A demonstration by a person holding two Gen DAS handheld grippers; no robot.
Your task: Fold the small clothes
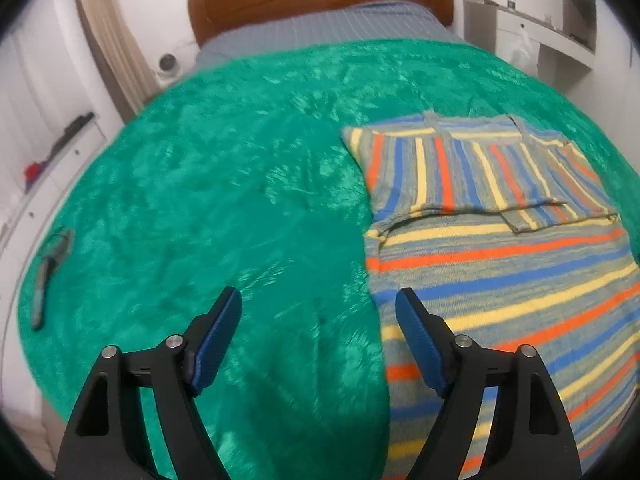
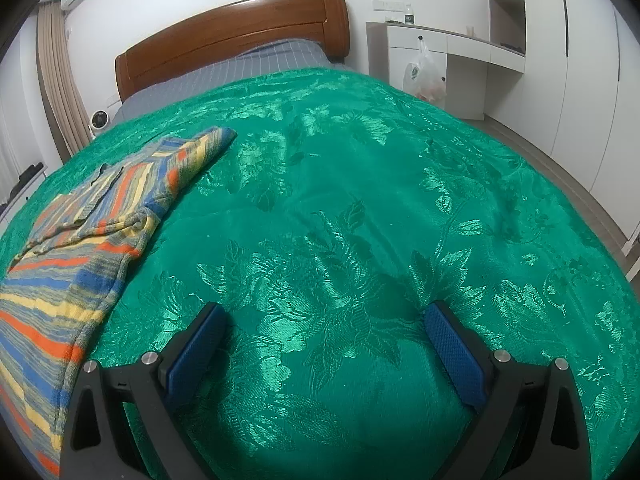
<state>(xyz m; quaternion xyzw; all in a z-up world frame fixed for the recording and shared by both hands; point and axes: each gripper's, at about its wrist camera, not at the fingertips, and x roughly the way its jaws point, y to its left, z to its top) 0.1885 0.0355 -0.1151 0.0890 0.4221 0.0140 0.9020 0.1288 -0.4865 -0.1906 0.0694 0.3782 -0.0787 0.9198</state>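
A striped knit garment (image 1: 500, 264), in grey, blue, yellow and orange, lies flat on the green bedspread (image 1: 240, 200), its far part folded over with stripes running crosswise. My left gripper (image 1: 318, 300) is open and empty, hovering at the garment's left edge, its right finger over the fabric. In the right wrist view the garment (image 2: 80, 240) lies at the left. My right gripper (image 2: 324, 316) is open and empty over bare green bedspread (image 2: 360, 200), to the right of the garment.
A wooden headboard (image 2: 232, 36) and a grey checked sheet (image 2: 260, 64) are at the far end. A dark slim object (image 1: 48, 272) lies near the bed's left edge. White cabinets with a hanging plastic bag (image 2: 424, 72) stand at the right.
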